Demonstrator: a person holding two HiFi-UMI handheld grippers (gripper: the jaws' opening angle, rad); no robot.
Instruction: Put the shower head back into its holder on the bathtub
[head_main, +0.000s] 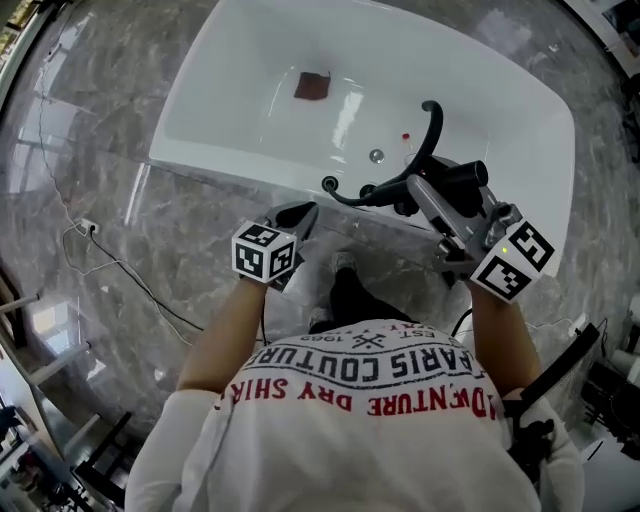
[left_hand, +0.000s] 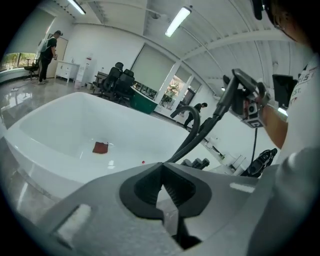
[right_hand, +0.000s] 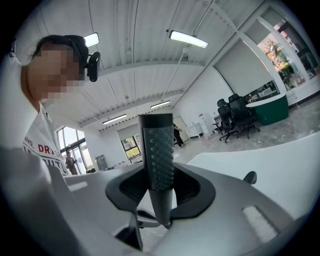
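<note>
The white bathtub (head_main: 500, 110) lies ahead of me. My right gripper (head_main: 425, 190) is shut on the dark shower head (head_main: 462, 177) just above the tub's near rim. In the right gripper view its dimpled handle (right_hand: 156, 160) stands upright between the jaws of the right gripper (right_hand: 159, 185). A black hose (head_main: 432, 125) loops from a hole in the rim (head_main: 330, 184) up over the tub and back to the head. Dark fittings (head_main: 372, 191) sit on the rim beside it. My left gripper (head_main: 300, 212) is shut and empty, short of the rim, to the left of the hose (left_hand: 192, 135).
A reddish-brown cloth (head_main: 313, 86) lies on the tub floor, with a drain (head_main: 376, 155) nearer me. A thin cable (head_main: 100, 255) trails over the marble floor on the left. A black stand (head_main: 560, 365) is at the right. Office chairs (left_hand: 120, 80) and people stand far off.
</note>
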